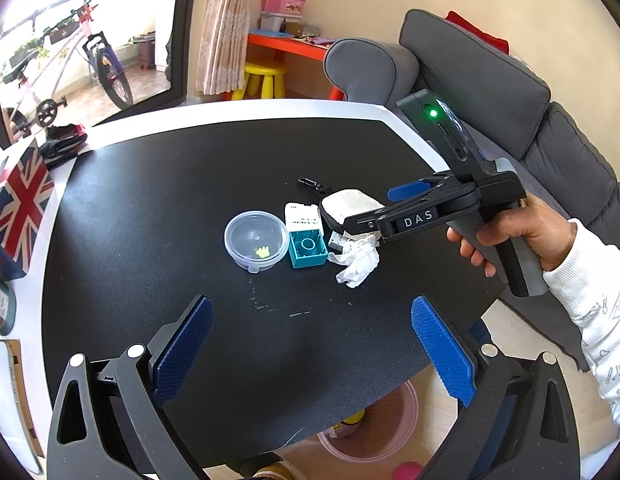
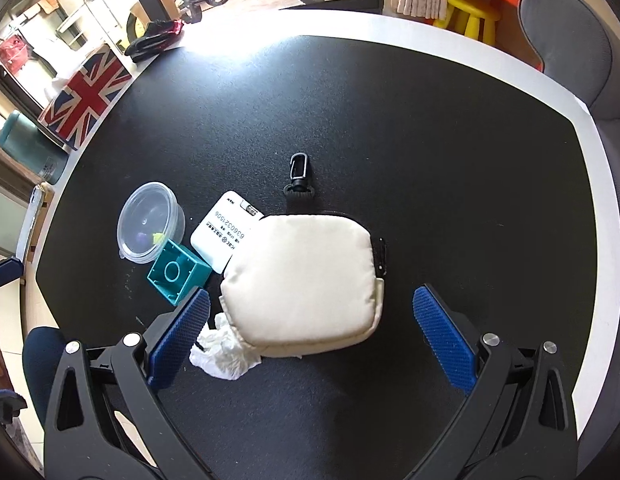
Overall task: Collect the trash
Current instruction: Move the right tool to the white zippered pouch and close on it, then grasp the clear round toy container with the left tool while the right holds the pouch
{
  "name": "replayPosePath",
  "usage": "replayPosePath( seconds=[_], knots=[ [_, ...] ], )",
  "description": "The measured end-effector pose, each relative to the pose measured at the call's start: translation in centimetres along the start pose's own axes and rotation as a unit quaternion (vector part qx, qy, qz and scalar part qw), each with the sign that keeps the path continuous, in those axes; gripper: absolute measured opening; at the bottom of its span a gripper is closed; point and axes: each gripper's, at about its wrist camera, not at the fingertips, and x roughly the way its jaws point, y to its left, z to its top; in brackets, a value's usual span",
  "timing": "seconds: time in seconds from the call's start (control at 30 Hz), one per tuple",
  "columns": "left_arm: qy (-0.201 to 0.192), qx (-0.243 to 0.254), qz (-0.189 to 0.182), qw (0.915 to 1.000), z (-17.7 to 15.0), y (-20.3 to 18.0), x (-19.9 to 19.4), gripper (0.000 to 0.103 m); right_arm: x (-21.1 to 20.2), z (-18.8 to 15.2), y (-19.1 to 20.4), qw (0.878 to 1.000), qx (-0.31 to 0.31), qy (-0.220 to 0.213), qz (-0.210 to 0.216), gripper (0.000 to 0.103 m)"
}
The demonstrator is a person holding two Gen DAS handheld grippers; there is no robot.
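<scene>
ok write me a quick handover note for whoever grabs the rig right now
Left gripper: open, empty, held back over the near part of the black table.
Right gripper: open, empty, low over the cream pouch, jaws either side of its near end.
Trash: the crumpled tissue lies on the table, partly tucked under the pouch's near left corner, close to the right gripper's left finger.
Nearby: teal block, white card, clear lidded tub.
A pink bin sits on the floor below the table's near edge.
Done: nothing picked up yet.
Left: grab the tissue, probably drop it in the bin.
</scene>
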Motion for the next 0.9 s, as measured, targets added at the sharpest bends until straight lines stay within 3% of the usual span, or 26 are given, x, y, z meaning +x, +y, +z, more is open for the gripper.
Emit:
replayPosePath(
  seconds=[0.4, 0.53, 0.9],
  knots=[
    [0.005, -0.006, -0.004, 1.0000, -0.2, 0.3, 0.6, 0.096, 1.1, 0.1, -0.1, 1.000, -0.005, 0.005, 0.006, 0.100],
    [0.007, -0.008, -0.006, 0.9999, -0.3, 0.4, 0.8, 0.096, 1.3, 0.1, -0.1, 1.000, -0.003, 0.005, 0.009, 0.088],
    [0.007, -0.009, -0.008, 0.9999, -0.2, 0.6, 1.1, 0.095, 0.4, -0.2, 0.4, 1.000, -0.005, -0.020, 0.005, 0.084]
  ],
)
